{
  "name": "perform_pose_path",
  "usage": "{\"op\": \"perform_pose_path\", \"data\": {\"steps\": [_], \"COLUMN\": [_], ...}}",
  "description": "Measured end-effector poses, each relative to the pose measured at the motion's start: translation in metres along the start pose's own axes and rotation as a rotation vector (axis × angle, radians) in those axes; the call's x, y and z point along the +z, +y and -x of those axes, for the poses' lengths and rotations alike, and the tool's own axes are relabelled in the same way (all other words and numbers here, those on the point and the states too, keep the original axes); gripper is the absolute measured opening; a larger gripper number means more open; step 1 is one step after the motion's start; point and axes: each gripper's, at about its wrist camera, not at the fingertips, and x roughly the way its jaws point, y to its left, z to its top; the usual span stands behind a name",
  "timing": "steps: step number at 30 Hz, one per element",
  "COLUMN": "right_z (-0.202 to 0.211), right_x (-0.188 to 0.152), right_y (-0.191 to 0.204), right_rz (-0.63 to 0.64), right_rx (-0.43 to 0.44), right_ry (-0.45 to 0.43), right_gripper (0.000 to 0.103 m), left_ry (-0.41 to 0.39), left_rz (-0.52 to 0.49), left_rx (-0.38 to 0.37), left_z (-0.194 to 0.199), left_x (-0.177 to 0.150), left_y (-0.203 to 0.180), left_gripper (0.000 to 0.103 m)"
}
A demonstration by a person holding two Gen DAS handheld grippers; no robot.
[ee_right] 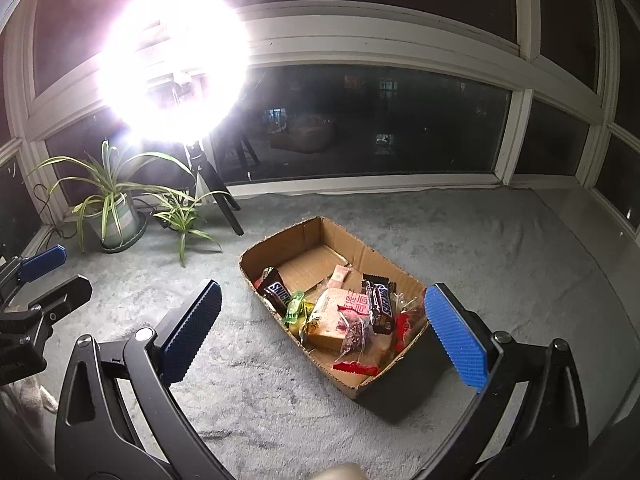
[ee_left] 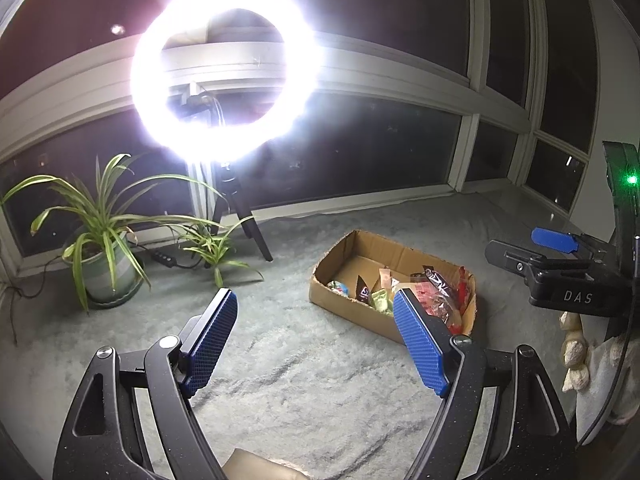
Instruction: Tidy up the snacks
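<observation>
An open cardboard box (ee_right: pixel 308 236) lies on the grey carpet and also shows in the left wrist view (ee_left: pixel 340 252). It holds several snacks: two Snickers bars (ee_right: pixel 276 290), a green wrapped candy (ee_right: pixel 295 305), a bread pack (ee_right: pixel 332 312) and red wrappers (ee_right: pixel 354 368). My right gripper (ee_right: pixel 324 320) is open and empty, raised in front of the box. My left gripper (ee_left: pixel 316 328) is open and empty, left of the box. The right gripper shows at the right edge of the left wrist view (ee_left: pixel 532 248).
A bright ring light on a tripod (ee_right: pixel 172 60) stands by the dark windows. Two potted spider plants (ee_right: pixel 116 216) sit at the back left with a cable. Grey carpet (ee_right: pixel 500 280) spreads around the box. A pale seashell-like object (ee_left: pixel 574 360) sits at the right.
</observation>
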Motion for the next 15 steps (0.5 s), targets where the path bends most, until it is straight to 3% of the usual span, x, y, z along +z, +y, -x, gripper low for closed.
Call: {"op": "perform_pose_path", "data": {"steps": [15], "right_z": [-0.0023], "right_x": [-0.003], "right_y": [0.0103], "right_rz": [0.027], "right_rx": [0.017], "right_ry": [0.008], "right_gripper": [0.103], "left_ry": [0.004], "left_rz": [0.003], "left_rx": [0.011], "left_z": [-0.0018], "left_x": [-0.0015], "left_y": [0.0028], "left_gripper": [0.081]}}
